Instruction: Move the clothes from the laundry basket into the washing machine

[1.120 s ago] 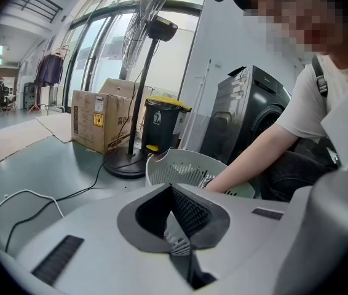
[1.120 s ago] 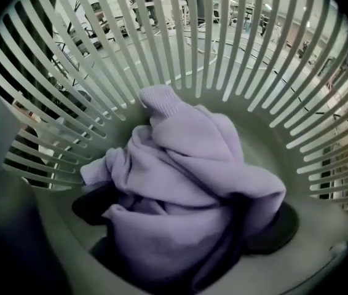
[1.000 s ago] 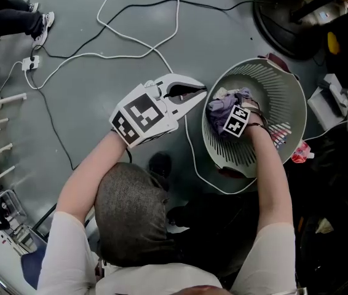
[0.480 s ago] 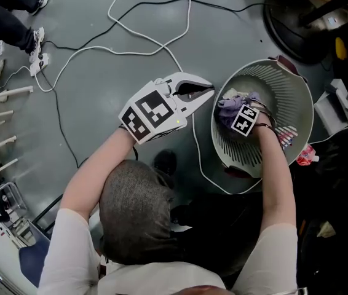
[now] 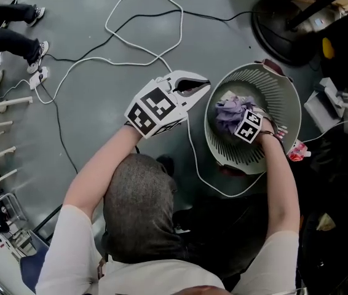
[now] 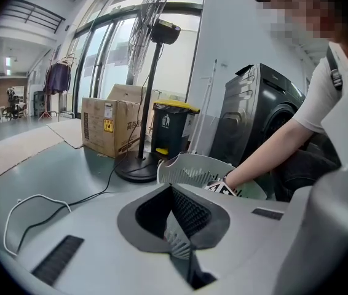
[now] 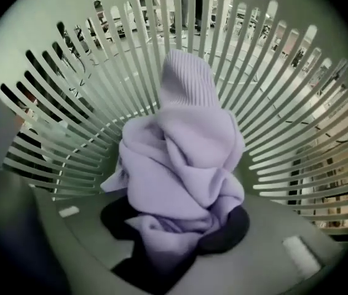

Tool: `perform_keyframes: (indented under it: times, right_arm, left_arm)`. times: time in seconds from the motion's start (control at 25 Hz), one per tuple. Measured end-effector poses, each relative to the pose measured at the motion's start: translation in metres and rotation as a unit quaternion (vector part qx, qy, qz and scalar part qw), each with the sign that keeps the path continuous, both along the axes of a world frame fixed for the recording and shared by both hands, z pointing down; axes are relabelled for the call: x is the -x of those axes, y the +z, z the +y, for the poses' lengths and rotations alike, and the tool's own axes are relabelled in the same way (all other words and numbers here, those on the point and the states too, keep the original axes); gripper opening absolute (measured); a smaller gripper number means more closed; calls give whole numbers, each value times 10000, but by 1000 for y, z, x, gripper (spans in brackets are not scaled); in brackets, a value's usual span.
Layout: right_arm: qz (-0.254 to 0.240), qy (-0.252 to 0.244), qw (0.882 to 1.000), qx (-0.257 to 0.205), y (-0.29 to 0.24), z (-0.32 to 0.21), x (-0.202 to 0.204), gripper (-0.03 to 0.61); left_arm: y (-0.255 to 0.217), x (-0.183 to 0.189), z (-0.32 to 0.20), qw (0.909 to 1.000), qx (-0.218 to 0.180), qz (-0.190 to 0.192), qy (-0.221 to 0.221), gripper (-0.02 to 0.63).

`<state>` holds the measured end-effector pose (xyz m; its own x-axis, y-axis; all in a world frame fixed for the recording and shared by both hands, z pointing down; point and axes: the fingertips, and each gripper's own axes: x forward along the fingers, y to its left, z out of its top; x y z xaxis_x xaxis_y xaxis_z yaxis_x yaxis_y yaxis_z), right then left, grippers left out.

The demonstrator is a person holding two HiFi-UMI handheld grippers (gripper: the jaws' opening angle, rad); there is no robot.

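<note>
**Right fingers clenched on the lilac garment inside the basket**

The right gripper points steeply down into the laundry basket. Its fingers have just been closing and are now clamped on a bunched lilac garment, with a fold of the cloth squeezed between the dark pads. From the fingers the garment runs straight ahead as a crumpled column. Its long axis follows the line the fingers point along, and a ribbed end lies farthest from them, against the slatted wall. The bundle looks to be just clear of the basket floor, though that contact cannot be read for sure.

The left gripper hovers just outside the basket rim, fingers drawn together on nothing, pointing towards the basket.

The relation that matters next is machine to load. The washing machine stands beyond the basket as seen from the left fingers, on the right arm's side. The right hand is therefore the nearer one, and it already carries the cloth. The move probably calls for lifting until the hanging ribbed end clears the rim, then swinging across to the drum.
</note>
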<state>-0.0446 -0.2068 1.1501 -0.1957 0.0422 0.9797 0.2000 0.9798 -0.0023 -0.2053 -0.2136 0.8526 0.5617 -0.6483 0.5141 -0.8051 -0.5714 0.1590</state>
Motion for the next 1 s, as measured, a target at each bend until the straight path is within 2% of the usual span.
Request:
perform_keyframes:
  times: [0.16, 0.32, 0.56, 0.72, 0.8, 0.92, 1.0]
  right_arm:
    - [-514, 284, 9979, -289, -51, -22, 8, 204]
    - [-959, 758, 9919, -331, -98, -38, 8, 206]
    - [-1216, 816, 9878, -534, -147, -44, -1, 206]
    - [-1626, 1308, 9759, -642, -189, -54, -20, 206]
    - [-1798, 1545, 9689, -712, -208, -60, -28, 206]
    - [-1964, 1772, 9610, -811, -232, -63, -41, 207]
    - [-2104, 1930, 9548, -821, -246, -64, -47, 208]
  left_arm:
    - [-13, -5, -13, 9997, -173, -142, 74, 6]
    - [-33, -16, -26, 9992, -330, -212, 39, 6]
    - [-55, -39, -43, 9974, -600, -217, 323, 6]
    - [-82, -48, -55, 9950, -819, -340, 449, 6]
    - [-99, -55, -62, 9941, -952, -269, 437, 6]
    - [-115, -76, -69, 9926, -1121, -181, 439, 6]
    - [-116, -93, -70, 9913, -1130, -204, 647, 6]
